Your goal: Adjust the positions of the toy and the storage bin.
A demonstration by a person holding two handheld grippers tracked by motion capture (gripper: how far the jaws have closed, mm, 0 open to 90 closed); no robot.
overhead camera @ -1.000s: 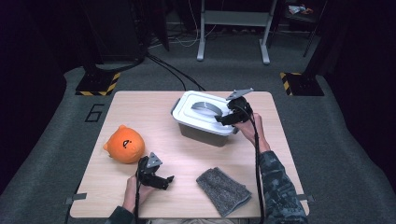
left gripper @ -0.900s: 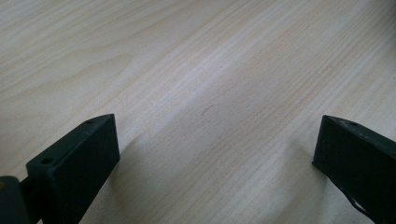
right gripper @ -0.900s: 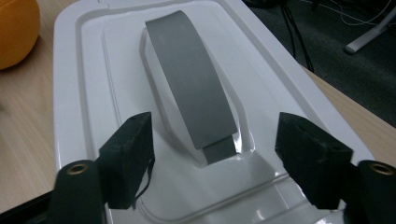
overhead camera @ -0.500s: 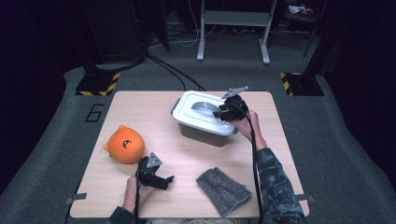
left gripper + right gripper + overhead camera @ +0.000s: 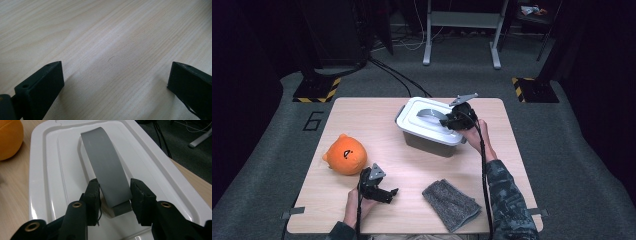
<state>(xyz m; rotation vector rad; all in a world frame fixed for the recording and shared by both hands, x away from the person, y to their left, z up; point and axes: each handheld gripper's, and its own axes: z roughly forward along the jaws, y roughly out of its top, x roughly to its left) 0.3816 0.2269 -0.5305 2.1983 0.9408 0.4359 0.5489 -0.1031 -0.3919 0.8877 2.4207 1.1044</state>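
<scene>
Right tool [image 5: 113, 195] just closed onto grey lid handle [image 5: 106, 162], left tool [image 5: 115, 82] wide over bare table [image 5: 105, 32].

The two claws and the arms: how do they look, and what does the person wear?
Both claws, left and right, are black with flat, block-shaped jaws. Each carries a grey three-cornered plate and trails a black cable. The right sleeve is dark camouflage.

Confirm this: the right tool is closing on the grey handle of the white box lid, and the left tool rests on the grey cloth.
One thing is wrong: the left tool rests on the bare table, with the cloth lying apart to its right, as the high view shows. The right tool is indeed at the handle of the lid, jaws just closing.
</scene>
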